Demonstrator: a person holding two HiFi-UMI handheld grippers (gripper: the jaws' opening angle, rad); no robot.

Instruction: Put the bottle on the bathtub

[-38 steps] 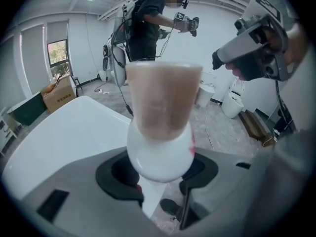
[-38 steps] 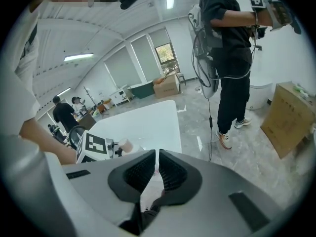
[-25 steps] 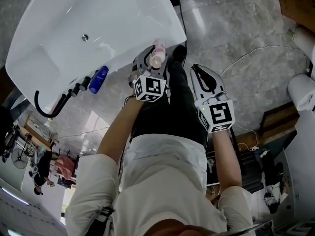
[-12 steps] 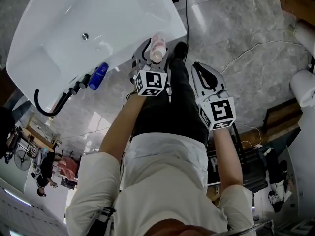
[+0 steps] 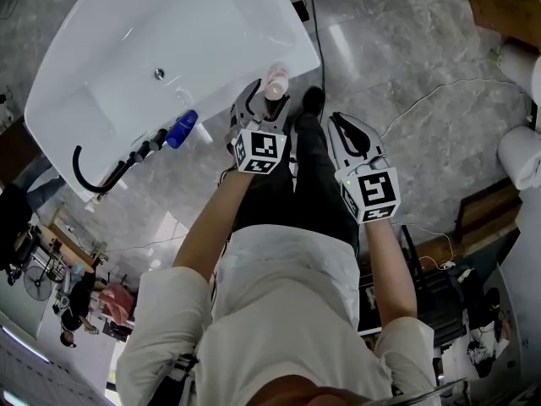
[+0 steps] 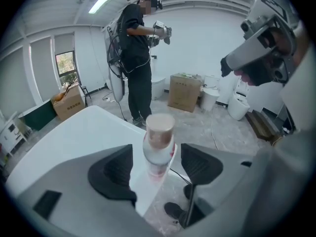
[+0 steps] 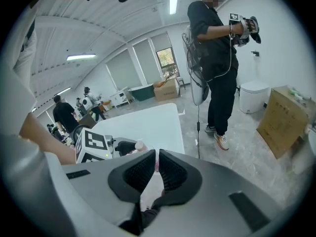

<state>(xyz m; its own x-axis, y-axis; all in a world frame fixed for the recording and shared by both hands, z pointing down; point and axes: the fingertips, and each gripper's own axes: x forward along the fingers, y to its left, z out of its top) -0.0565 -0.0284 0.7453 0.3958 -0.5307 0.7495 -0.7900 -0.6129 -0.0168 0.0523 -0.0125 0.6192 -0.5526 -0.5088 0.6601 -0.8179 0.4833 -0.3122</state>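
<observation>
A clear bottle [image 5: 275, 80] with a pinkish cap stands upright on the near corner of the white bathtub's rim [image 5: 297, 36]. My left gripper [image 5: 268, 98] is open, one jaw on each side of the bottle [image 6: 158, 147], with a gap showing at both pads in the left gripper view. The tub's rim [image 6: 74, 132] runs off to the left there. My right gripper [image 5: 345, 127] hangs to the right over the floor, shut and empty [image 7: 155, 169]. From the right gripper view the left gripper [image 7: 106, 144] and the bottle's cap [image 7: 139, 145] show beside the tub [image 7: 148, 125].
A blue bottle [image 5: 180, 129] lies on the tub rim beside a black faucet [image 5: 110, 172]. My shoe [image 5: 311, 100] is just right of the tub corner. A cable [image 5: 423, 91] crosses the marble floor. Another person [image 6: 136, 48], a cardboard box [image 6: 185, 90] and a toilet [image 7: 254, 95] stand beyond.
The left gripper carried the bottle forward to the tub's rim corner, and its jaws now stand apart from the bottle. The right gripper stayed shut at its side.
</observation>
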